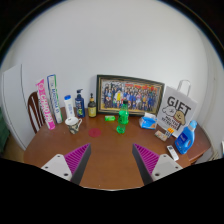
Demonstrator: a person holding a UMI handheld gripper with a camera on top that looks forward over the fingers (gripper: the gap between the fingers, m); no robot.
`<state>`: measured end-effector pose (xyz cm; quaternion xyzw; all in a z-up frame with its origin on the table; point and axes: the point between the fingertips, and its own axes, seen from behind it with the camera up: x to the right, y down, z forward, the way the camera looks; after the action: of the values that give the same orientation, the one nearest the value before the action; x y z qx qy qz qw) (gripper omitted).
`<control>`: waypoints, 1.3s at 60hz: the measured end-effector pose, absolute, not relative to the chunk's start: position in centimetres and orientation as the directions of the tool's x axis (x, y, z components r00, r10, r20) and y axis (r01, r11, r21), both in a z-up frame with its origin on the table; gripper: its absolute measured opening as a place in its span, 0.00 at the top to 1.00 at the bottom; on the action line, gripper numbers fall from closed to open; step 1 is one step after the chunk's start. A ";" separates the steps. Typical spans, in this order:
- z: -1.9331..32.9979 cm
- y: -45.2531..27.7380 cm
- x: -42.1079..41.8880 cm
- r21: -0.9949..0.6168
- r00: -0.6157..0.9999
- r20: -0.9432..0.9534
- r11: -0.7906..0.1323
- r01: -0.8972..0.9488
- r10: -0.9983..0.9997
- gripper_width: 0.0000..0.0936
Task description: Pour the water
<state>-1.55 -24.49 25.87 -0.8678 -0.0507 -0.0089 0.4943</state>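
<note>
While the tool (112, 160) hangs above the brown bench (108, 150) with fingers apart and nothing between them, bottles (78, 103) stand at eleven o'clock, a green bottle (123, 118) at twelve, a white bag (176, 108) at two.

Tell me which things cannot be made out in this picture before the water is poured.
- Green bottle, gripper view: too small to tell whether it holds water or has a cap.
- Small bottles beside it: labels too small to read.
- Framed picture against the wall: its figures too small to make out.
- Blue objects near the white bag: too small to identify.
- The tongs are open, holding nothing.
</note>
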 end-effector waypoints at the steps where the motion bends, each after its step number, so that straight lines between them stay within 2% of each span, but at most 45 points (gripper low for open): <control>1: 25.6 -24.0 -1.5 -0.856 0.995 0.066 -0.508 0.097 0.077 0.08; 8: 23.0 -20.1 -1.5 -0.839 0.996 0.070 -0.537 0.089 0.056 0.09; 9: 23.5 -21.6 -1.4 -0.836 0.996 0.071 -0.542 0.090 0.055 0.09; 10: 22.3 -19.0 -1.5 -0.836 0.996 0.071 -0.542 0.087 0.050 0.09; 24: 15.5 -6.9 -1.4 -0.852 0.999 0.045 -0.521 0.045 0.013 0.08; 38: 8.9 5.5 2.2 -0.873 0.997 -0.017 -0.486 -0.053 -0.077 0.08; 50: 6.6 12.6 4.1 -0.912 0.997 0.023 -0.411 -0.008 -0.070 0.10; 54: 6.4 14.0 3.7 -0.923 0.998 0.043 -0.385 0.024 -0.039 0.16; 61: 6.7 15.4 4.0 -0.941 0.997 0.068 -0.336 0.050 -0.041 0.46; 63: 6.6 15.5 4.2 -0.944 0.996 0.076 -0.327 0.056 -0.049 0.47; 71: 6.8 15.7 4.0 -0.953 0.994 0.089 -0.296 0.068 -0.059 0.60; 78: 6.8 15.5 4.0 -0.949 0.993 0.101 -0.305 0.078 -0.060 0.63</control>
<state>3.97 15.48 6.80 -0.8056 -0.0057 -0.0584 0.5896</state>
